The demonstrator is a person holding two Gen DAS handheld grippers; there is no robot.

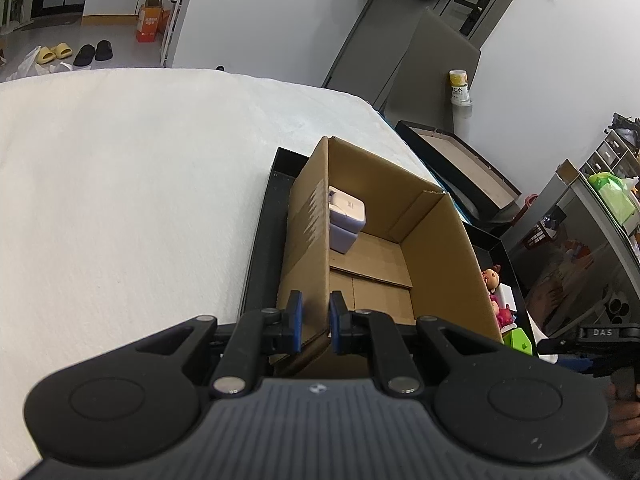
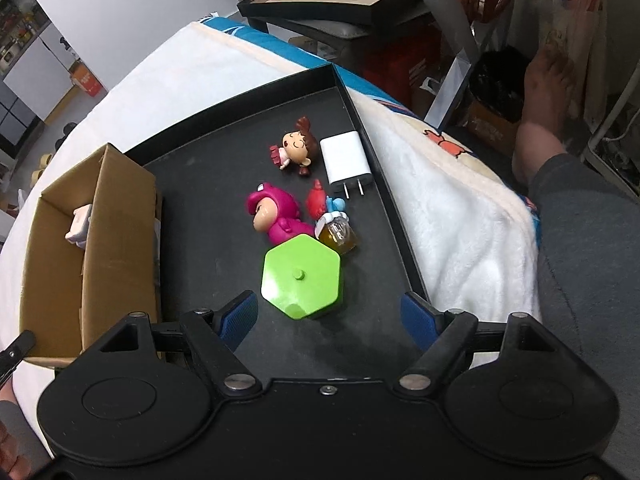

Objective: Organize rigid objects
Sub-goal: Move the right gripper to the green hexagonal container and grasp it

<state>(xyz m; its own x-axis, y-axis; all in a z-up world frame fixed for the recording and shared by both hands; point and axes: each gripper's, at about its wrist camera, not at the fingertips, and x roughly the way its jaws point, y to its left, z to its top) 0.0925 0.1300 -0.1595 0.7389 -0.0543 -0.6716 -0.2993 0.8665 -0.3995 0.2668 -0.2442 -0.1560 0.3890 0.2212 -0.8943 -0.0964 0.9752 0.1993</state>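
A brown cardboard box [image 1: 384, 240] stands in a black tray [image 1: 260, 240] on a white bed. It holds white adapters [image 1: 346, 216]. My left gripper [image 1: 316, 320] is shut on the box's left wall at its near corner. In the right wrist view the box [image 2: 116, 216] is at the tray's left. On the tray [image 2: 212, 184] lie a green hexagonal block [image 2: 302, 276], a pink figurine [image 2: 276, 216], a brown-haired doll [image 2: 294, 148], a white charger [image 2: 346, 158], a small red and blue toy [image 2: 322, 202] and a small amber bottle [image 2: 338, 236]. My right gripper [image 2: 330, 320] is open just before the green block.
The white bed [image 1: 120, 200] spreads left of the tray. A white fleece blanket [image 2: 452, 208] lies right of the tray. A black box lid [image 2: 340, 4] sits beyond the bed on the floor side. A person's leg [image 2: 580, 208] is at the right.
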